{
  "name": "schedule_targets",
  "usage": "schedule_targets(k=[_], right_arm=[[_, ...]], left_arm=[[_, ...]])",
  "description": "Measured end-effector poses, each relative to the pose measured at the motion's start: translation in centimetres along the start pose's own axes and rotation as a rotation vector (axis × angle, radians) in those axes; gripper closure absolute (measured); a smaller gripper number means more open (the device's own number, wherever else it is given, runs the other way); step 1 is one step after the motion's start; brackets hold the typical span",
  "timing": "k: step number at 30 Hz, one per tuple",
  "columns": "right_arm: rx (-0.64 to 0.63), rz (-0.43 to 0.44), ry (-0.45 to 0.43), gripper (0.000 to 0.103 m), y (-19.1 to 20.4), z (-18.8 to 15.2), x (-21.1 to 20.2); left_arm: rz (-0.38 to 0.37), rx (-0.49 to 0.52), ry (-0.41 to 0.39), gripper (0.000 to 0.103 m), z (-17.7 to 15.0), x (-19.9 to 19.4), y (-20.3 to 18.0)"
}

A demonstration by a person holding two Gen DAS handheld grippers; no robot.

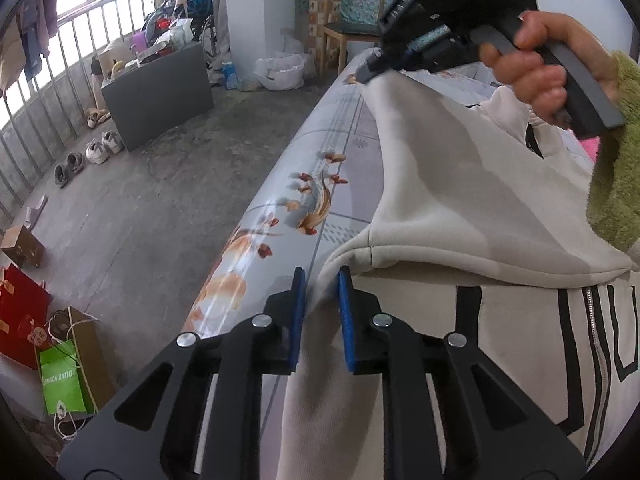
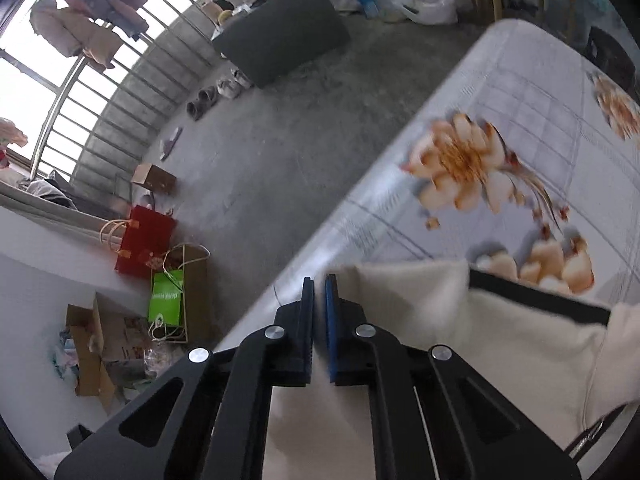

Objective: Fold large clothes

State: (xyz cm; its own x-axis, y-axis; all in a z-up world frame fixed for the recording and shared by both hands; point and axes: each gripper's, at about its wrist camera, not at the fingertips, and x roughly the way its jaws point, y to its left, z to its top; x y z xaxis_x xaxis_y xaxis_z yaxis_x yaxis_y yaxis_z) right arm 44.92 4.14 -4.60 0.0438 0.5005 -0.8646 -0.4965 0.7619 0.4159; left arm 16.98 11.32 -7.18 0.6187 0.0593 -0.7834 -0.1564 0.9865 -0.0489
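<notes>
On floral-covered table (image 1: 320, 184), cream jacket (image 1: 460, 208) spread, zip side up. Jacket edge pinched by left gripper (image 1: 322, 280) near table rim. Far fold clamped and lifted by right gripper (image 1: 366, 74), held in hand (image 1: 536, 68); right jaws clenched on cloth.

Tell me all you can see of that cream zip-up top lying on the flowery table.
The cream zip-up top looks like soft, thick fleece, with black stripe trim and a metal zipper down its front. It lies on the floral tablecloth, partly folded, one flap doubled over the body. The left gripper has its jaws closed on a hem corner near the table's edge; the right gripper, held in a hand, pinches another edge farther along.
</notes>
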Motion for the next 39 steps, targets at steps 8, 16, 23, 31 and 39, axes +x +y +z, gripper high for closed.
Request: schedule_targets(k=[8,16,23,31,39], right_arm=[[-0.01,-0.067,-0.034,0.097,1.3,1.5,2.6],[0.038,-0.121,-0.274,0.038,-1.7,-7.6,-15.4],[0.409,-0.375,-0.313,0.034,-13.1,-23.6,-26.3],[0.689,-0.319,-0.241,0.047,-20.9,-32.7,-21.7],[0.648,-0.31,-0.196,0.091,-20.7,-31.9,-17.6]], left_arm=[[0.037,0.029,-0.004,0.086,-0.3,0.1,-0.7],[0.002,0.043,0.011,0.085,-0.5,-0.2,-0.6],[-0.138,0.018,-0.025,0.085,-1.3,-2.9,1.4],[-0.158,0.041,0.003,0.085,0.2,-2.7,-0.9],[-0.054,0.089,0.049,0.085,0.2,0.5,-3.5]])
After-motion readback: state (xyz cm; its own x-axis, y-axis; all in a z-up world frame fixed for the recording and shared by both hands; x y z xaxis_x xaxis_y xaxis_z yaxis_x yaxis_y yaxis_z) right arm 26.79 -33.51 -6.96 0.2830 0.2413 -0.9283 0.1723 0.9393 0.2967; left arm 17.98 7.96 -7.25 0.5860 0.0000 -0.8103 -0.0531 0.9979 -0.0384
